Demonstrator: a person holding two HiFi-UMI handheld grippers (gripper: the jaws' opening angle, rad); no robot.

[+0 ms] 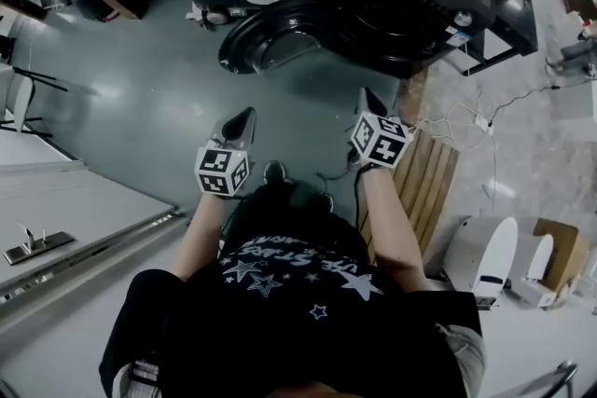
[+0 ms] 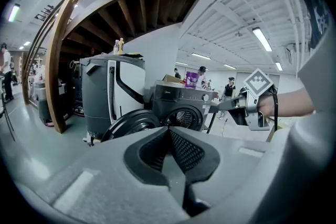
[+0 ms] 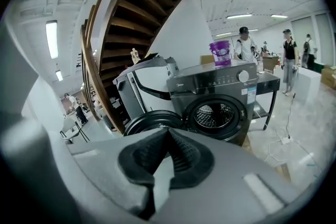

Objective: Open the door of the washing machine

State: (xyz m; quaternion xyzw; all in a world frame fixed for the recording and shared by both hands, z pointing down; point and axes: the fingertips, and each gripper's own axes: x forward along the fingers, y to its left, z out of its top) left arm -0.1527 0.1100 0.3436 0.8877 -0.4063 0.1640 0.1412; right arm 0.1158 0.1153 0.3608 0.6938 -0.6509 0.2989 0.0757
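We hold both grippers out in front of us, well apart from the washing machine (image 3: 220, 97), which stands ahead on the grey floor (image 1: 140, 89). Its round door (image 3: 152, 122) stands wide open, swung out to the left as we see it, and the steel drum (image 3: 219, 115) shows bare in the opening. The left gripper (image 2: 169, 131) has its jaws pressed together with nothing between them; the right gripper (image 3: 168, 134) is likewise clenched on nothing. A purple tub (image 3: 220, 53) sits on top of the machine. A tall grey-and-white appliance (image 3: 139, 89) stands just beside it on the door's side, and wooden slats (image 1: 431, 177) lie on the floor near the right gripper.
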